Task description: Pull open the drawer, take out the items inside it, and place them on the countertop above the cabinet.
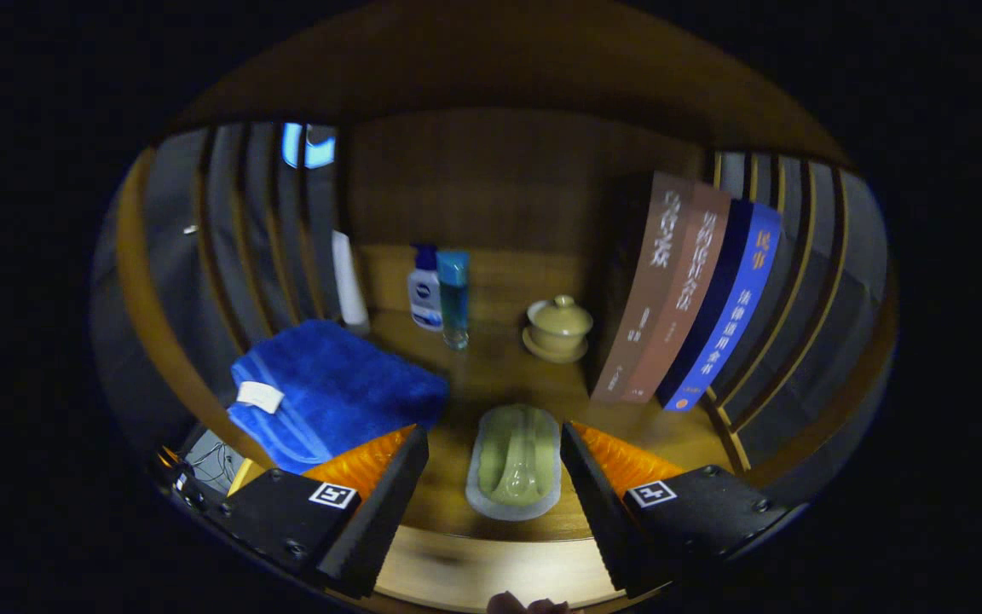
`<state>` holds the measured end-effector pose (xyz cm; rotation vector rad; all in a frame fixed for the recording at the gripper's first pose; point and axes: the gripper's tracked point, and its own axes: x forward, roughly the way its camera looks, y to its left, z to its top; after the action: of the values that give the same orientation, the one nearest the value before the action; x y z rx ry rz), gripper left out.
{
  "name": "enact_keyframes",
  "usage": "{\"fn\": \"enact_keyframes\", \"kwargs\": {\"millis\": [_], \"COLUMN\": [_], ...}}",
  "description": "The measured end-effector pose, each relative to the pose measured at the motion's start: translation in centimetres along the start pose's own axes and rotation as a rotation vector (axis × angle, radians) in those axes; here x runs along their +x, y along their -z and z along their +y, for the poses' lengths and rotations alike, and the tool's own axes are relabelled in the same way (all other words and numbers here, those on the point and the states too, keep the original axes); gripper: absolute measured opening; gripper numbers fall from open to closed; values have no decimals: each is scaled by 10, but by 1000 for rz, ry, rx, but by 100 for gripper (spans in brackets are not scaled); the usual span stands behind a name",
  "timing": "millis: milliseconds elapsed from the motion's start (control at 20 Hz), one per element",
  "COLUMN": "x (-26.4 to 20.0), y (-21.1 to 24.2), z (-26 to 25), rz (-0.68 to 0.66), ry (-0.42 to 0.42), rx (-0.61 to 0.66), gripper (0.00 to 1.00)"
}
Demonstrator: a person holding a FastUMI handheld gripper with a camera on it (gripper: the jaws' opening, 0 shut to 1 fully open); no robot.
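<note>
My gripper [493, 433] is open above the wooden countertop [499, 367]. A pale green oblong item in a light grey dish [515, 465] lies flat on the countertop between my two fingers [376, 507]. There is a gap on each side of it, so neither finger touches it. Nothing is held.
A folded blue towel [333, 392] lies left of the fingers. Beyond them stand a white-and-blue bottle [424, 294], a clear blue bottle [454, 294] and a lidded beige cup on a saucer [558, 328]. Upright books [683, 298] lean at the right. Slatted walls close both sides.
</note>
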<state>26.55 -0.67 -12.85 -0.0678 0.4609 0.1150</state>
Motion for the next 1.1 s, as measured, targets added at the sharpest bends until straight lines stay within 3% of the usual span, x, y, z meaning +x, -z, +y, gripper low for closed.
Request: {"fn": "enact_keyframes", "kwargs": {"millis": [200, 300, 550, 800, 1100], "x": [-74, -116, -188, -226, -233], "y": [-31, -39, -5, 52, 113], "z": [12, 16, 29, 38, 42], "rz": [-291, -367, -475, -497, -503], "ry": [-22, -28, -72, -35, 20], "rx": [24, 62, 194, 175, 140], "gripper": [99, 99, 98, 99, 99]}}
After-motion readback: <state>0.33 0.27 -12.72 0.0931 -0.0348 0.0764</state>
